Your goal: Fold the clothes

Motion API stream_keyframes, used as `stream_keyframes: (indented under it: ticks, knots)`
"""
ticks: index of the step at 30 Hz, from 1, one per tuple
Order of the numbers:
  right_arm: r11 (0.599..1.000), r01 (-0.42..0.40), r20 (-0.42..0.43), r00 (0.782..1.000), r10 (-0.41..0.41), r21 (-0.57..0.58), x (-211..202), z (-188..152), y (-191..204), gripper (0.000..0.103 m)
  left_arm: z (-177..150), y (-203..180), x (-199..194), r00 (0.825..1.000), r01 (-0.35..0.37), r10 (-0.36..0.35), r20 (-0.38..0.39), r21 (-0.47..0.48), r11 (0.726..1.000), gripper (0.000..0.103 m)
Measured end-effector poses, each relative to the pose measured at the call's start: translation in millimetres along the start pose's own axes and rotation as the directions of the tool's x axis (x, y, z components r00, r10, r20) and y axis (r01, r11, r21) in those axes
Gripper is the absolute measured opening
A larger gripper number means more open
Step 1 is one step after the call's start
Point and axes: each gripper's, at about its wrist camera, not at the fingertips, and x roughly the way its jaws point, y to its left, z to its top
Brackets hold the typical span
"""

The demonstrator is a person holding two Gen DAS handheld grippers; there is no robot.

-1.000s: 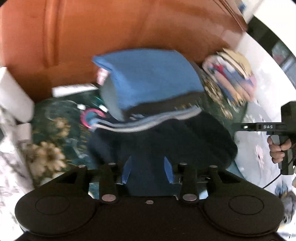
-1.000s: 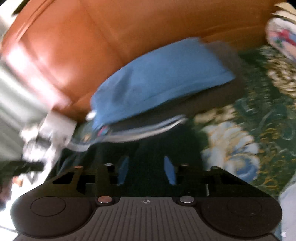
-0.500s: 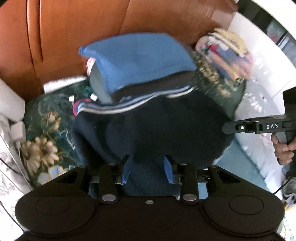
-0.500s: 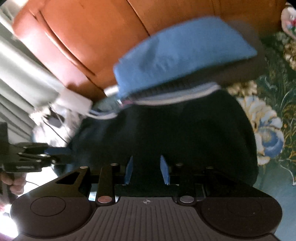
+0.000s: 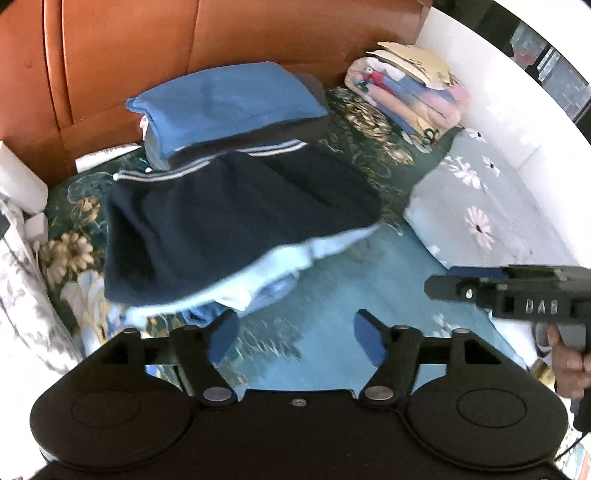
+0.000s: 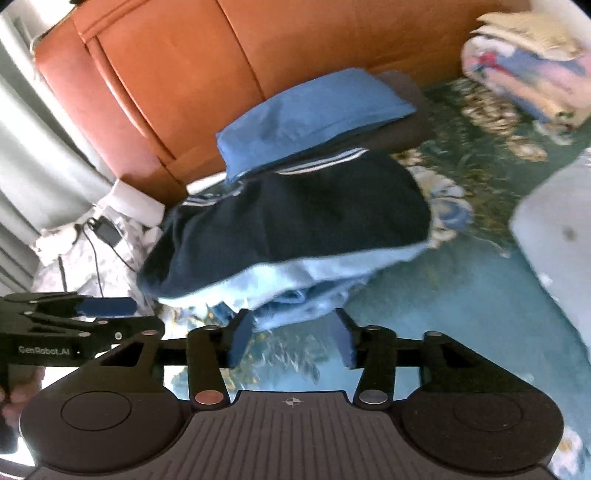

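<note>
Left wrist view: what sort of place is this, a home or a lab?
Most likely a home bedroom: a bed with a floral bedspread against a wooden headboard, a pillow on it, and folded blankets stacked by the wall.

My two wrist cameras look forward and down over the bed, side by side. Both share the dark folded garment, seemingly near.
</note>
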Motion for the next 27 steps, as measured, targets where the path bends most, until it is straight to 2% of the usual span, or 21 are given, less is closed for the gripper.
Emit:
stream_keyframes:
  ticks: [1,5,7,10,14,21,27]
  knots:
    - [1.0,0.028,0.007,1.0,-0.028,-0.006,-10.7,-8.5,4.1,0.05,-5.5,-7.8,-4.6,1.0,0.006,-0.006,-0.005,0.009,1.0,0.072]
    - [0.996,0.092,0.026,0.995,-0.093,0.016,-48.6,-43.0,7.8,0.069,-24.2,-35.6,-19.3,1.0,-0.001,0.002,-0.015,0.038,0.999,0.076]
    - [0.992,0.119,0.034,0.992,-0.12,0.032,-67.0,-60.2,8.2,0.072,-34.2,-48.4,-25.7,1.0,0.009,-0.007,-0.028,0.048,0.999,0.081]
    - [0.986,0.159,0.046,0.986,-0.161,0.058,-94.6,-86.1,8.7,0.081,-48.0,-66.9,-32.1,0.998,0.022,-0.019,-0.056,0.053,0.998,0.087]
    - [0.97,0.214,0.04,0.975,-0.22,0.118,-122.3,-115.0,-0.4,0.091,-65.8,-93.0,-39.3,0.996,0.023,-0.016,-0.088,0.079,0.997,0.088]
    - [0.928,0.294,0.024,0.951,-0.307,0.227,-164.2,-160.7,-22.9,0.098,-86.5,-142.8,-48.5,0.995,0.023,-0.004,-0.103,0.178,0.984,0.098]
    - [0.917,0.324,0.062,0.936,-0.346,0.231,-196.8,-185.9,-26.7,0.102,-101.3,-182.3,-49.2,0.994,0.015,0.014,-0.112,0.256,0.966,0.101]
